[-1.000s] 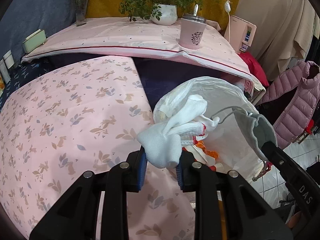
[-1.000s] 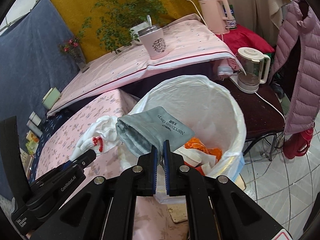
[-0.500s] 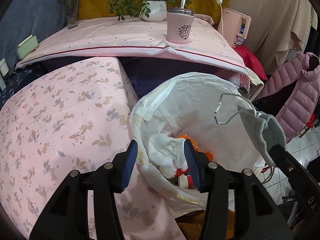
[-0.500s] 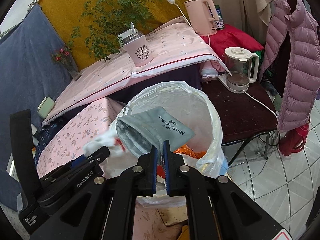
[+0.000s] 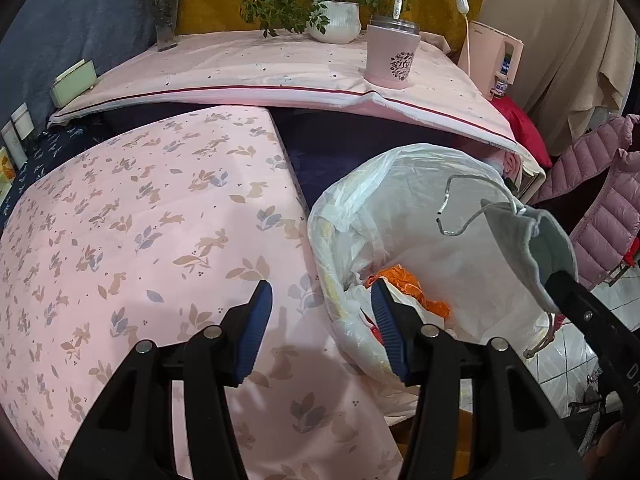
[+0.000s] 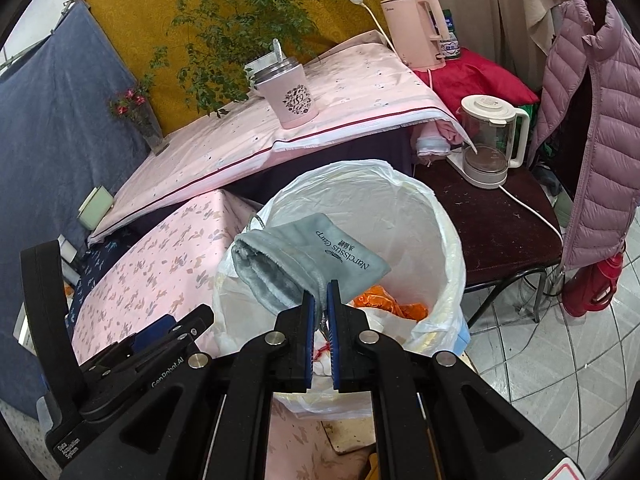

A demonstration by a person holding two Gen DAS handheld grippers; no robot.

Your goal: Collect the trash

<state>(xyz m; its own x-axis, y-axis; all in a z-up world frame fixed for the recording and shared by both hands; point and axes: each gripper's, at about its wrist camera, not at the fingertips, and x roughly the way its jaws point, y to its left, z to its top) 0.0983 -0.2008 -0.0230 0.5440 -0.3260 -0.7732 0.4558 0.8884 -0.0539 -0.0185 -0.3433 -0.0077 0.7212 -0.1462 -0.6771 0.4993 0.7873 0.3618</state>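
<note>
A trash bin lined with a white plastic bag point(image 5: 404, 184) point(image 6: 436, 208) stands beside the pink floral table point(image 5: 140, 220). Orange scraps point(image 5: 404, 280) point(image 6: 376, 298) and white trash lie inside. My left gripper point(image 5: 320, 308) is open and empty, straddling the bin's near rim. My right gripper point(image 6: 321, 292) is shut on a grey drawstring pouch point(image 6: 304, 258) and holds it over the bin mouth. The pouch also shows in the left wrist view point(image 5: 532, 248), with its cord point(image 5: 460, 208) hanging over the bin.
A raised pink-covered table point(image 5: 280, 68) behind holds a pink cup point(image 5: 390, 56), potted plant point(image 5: 332, 26) and flower vase point(image 5: 166, 20). A glass kettle point(image 6: 490, 140) sits on a dark side table point(image 6: 496, 224). A pink puffer jacket point(image 6: 588, 120) hangs at the right.
My left gripper opened and let go of the white glove, which dropped into the bin; the gripper then drew back toward the table. The right gripper keeps holding the pouch over the bin.
</note>
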